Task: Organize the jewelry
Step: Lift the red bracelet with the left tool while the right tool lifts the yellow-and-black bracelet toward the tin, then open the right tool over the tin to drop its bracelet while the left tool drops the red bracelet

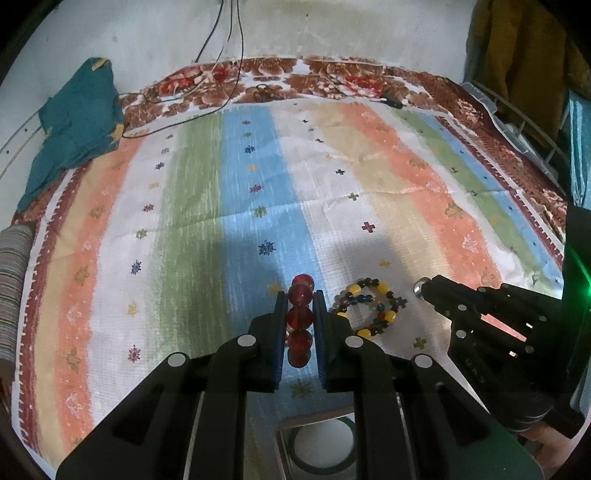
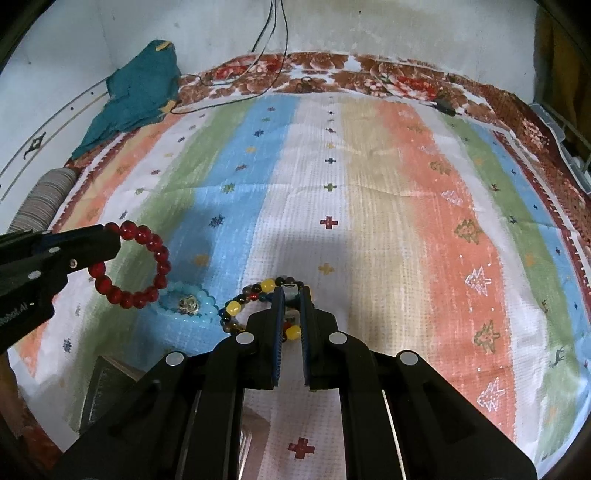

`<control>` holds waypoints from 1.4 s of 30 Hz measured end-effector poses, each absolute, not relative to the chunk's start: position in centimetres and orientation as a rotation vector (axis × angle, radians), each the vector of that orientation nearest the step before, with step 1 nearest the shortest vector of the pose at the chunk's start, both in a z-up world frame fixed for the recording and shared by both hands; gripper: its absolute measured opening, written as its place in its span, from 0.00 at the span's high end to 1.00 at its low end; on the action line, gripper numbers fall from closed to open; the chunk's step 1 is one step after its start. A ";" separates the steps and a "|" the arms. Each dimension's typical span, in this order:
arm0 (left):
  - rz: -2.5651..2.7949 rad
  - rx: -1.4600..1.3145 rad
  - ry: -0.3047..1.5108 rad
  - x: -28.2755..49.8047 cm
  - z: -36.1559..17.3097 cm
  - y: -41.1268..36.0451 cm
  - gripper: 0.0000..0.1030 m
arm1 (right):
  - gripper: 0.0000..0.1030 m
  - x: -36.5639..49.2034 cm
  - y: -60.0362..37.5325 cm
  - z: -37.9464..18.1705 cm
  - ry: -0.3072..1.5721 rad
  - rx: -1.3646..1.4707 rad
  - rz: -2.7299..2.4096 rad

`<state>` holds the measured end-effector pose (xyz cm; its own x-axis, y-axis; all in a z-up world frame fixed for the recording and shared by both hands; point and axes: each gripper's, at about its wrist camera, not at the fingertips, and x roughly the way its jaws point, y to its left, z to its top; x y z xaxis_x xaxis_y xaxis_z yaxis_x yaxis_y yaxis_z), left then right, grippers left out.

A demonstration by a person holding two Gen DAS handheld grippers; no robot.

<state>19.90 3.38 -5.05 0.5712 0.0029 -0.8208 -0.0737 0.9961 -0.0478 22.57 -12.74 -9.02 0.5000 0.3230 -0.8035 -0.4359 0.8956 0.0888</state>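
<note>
Left tongs (image 1: 300, 295): clamped on the red bead bracelet (image 2: 140, 264), loop hanging off their tips.
Right tongs (image 2: 291, 291): pinched tight on the mixed-colour bracelet (image 2: 255, 295).
Blue scalloped dish (image 2: 186, 306): on the striped cloth (image 2: 369, 184), between both tongs, trinket inside.

You see a striped cloth (image 1: 332, 192) spread over a floral blanket (image 1: 332, 74). A teal garment (image 1: 77, 122) lies at its far left corner, with black cables (image 1: 229, 55) trailing down the wall (image 1: 351, 29).
</note>
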 end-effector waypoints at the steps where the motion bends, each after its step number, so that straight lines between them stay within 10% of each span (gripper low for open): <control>1: 0.045 -0.077 0.956 19.7 -5.0 3.3 0.87 | 0.91 22.4 -12.8 -8.9 0.935 -0.133 0.461; 42: -0.001 -0.096 0.849 11.7 -1.9 2.0 0.87 | 0.91 15.9 -13.3 -7.0 0.867 -0.139 0.545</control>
